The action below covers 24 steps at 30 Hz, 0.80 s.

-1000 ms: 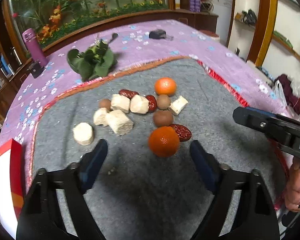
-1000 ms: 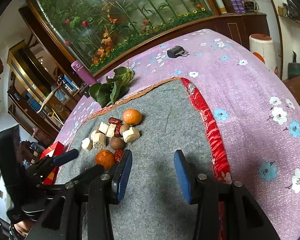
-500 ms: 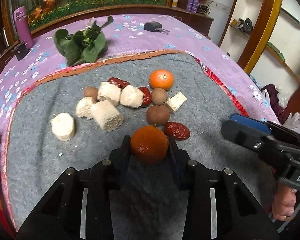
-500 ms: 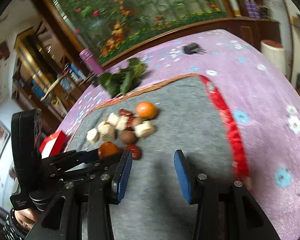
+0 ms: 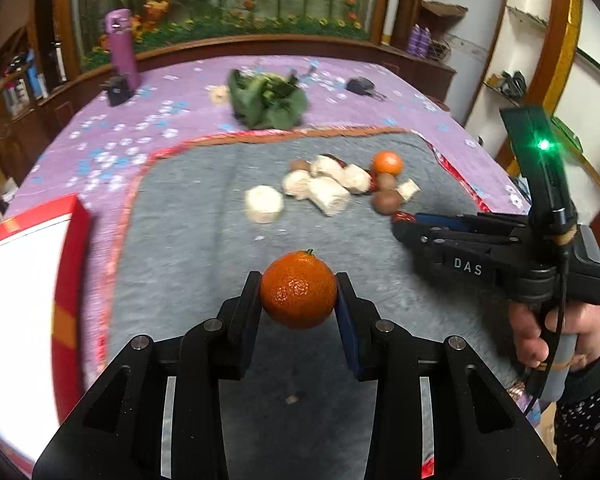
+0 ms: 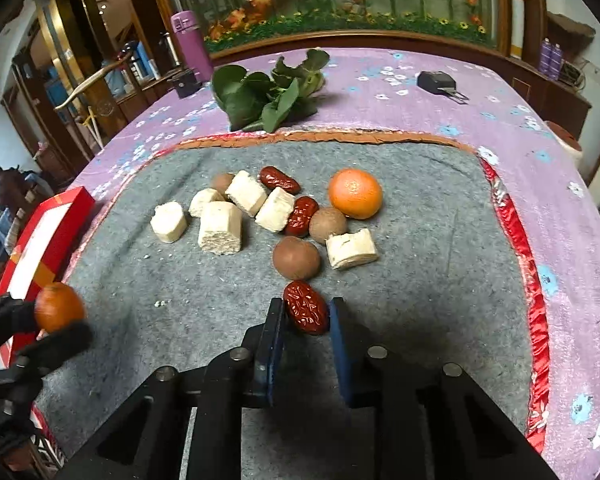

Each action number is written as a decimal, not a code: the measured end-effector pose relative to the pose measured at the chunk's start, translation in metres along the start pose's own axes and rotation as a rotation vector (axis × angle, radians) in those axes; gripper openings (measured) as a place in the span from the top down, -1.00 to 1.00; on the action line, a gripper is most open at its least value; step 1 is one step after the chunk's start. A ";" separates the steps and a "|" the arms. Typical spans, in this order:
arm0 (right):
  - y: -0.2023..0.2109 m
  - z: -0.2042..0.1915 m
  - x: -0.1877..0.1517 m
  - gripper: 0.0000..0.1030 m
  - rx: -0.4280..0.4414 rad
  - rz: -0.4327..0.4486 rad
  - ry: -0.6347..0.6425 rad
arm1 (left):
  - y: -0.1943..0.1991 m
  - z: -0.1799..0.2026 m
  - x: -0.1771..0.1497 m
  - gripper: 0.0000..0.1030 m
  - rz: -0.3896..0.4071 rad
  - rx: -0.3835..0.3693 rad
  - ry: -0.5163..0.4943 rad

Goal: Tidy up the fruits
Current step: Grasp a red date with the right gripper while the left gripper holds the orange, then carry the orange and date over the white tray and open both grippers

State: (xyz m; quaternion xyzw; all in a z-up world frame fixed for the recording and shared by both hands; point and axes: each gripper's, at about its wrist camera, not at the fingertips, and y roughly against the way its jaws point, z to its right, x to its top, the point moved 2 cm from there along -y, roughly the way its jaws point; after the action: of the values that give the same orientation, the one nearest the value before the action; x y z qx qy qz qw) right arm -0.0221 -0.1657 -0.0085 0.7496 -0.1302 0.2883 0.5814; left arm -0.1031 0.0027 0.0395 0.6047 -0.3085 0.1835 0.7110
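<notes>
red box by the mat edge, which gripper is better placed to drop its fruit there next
Left. The left gripper already holds an orange just beside the red box. The right gripper sits mid-mat around a red date.

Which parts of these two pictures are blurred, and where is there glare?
Left wrist view: the pile behind the sharp held orange is motion-blurred, and the red box interior is blown out white. Right wrist view: mostly sharp; only the left gripper at the edge is blurred.
</notes>
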 end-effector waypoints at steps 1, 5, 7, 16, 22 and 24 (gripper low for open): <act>-0.001 -0.001 0.000 0.58 -0.005 0.000 0.003 | 0.004 -0.005 -0.001 0.33 0.004 -0.003 0.011; 0.001 -0.007 -0.002 0.59 -0.040 -0.006 0.018 | 0.019 -0.023 -0.006 0.33 0.030 0.018 0.053; 0.002 -0.012 -0.003 0.59 -0.001 -0.016 0.012 | 0.026 -0.033 -0.009 0.33 0.047 0.034 0.071; 0.009 -0.084 -0.001 0.59 0.275 -0.025 0.026 | 0.065 -0.099 -0.028 0.32 0.117 0.160 0.199; -0.002 -0.169 0.011 0.60 0.457 -0.034 0.045 | 0.091 -0.153 -0.045 0.32 0.145 0.296 0.275; -0.004 -0.197 0.015 0.60 0.508 -0.034 0.063 | 0.098 -0.171 -0.052 0.32 0.148 0.347 0.294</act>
State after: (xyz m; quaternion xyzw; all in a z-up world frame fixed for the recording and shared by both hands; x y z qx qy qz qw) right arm -0.0631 0.0238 0.0278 0.8643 -0.0227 0.3251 0.3831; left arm -0.1672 0.1950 0.0647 0.6604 -0.2090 0.3715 0.6182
